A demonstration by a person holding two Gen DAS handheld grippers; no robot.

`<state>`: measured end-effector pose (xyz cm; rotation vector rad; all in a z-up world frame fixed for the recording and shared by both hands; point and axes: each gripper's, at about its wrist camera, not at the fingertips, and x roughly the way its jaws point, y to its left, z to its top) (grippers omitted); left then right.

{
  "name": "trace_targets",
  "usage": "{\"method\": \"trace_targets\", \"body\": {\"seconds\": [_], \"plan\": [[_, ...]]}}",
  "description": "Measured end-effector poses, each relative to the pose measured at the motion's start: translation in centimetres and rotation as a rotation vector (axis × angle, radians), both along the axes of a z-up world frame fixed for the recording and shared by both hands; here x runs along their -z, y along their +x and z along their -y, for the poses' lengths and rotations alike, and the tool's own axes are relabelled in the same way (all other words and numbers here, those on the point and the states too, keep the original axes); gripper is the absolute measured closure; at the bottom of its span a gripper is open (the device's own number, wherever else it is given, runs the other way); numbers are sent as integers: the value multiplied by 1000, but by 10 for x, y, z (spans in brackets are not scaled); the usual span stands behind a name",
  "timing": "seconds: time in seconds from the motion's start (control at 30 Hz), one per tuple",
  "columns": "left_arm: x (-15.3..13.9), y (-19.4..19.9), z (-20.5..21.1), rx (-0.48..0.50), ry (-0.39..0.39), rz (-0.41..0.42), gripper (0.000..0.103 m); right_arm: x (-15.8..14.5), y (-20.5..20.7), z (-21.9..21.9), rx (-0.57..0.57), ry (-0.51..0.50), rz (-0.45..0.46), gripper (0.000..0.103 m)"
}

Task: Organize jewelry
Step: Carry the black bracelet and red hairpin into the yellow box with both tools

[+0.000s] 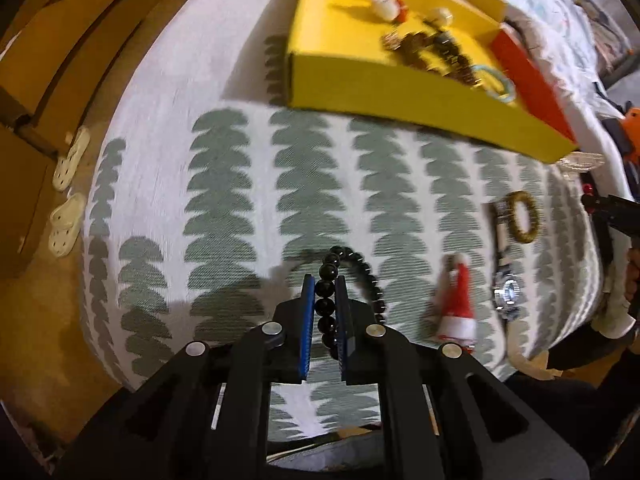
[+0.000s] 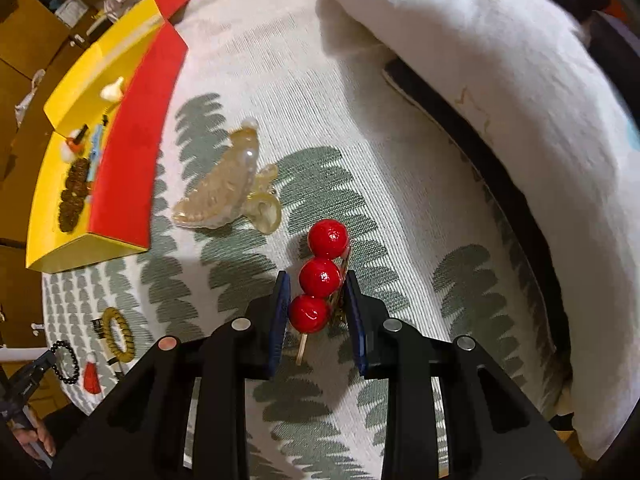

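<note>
left wrist view: left gripper (image 1: 325,284) is pinching the black bead bracelet (image 1: 352,280); right gripper (image 2: 316,300) is pinching the red ball hairpin (image 2: 320,276), whose round balls risk slipping out before reaching the yellow box (image 1: 400,92).

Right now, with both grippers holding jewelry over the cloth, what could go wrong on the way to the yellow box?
1. The left gripper pinches only a few beads of the black bead bracelet; the free loop could swing and snag the yellow box wall.
2. The right gripper grips the red ball hairpin on round, glossy balls, so it might slip or twist out.
3. The clear claw clip lies between that hairpin and the box and could get knocked.
</note>
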<state>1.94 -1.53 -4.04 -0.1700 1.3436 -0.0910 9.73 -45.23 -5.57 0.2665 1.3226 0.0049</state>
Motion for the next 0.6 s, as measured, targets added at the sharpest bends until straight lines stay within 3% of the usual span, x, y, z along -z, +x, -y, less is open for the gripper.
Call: {"method": "trace_targets", "body": {"seconds": [0.27,0.6], "plan": [[-33,-15,9,50,-100,82,93,-40,-11,8,-13,34,79,75],[-70,3,23,56,-148,159,93,-75,2,-40,-102,106,190,75]]}}
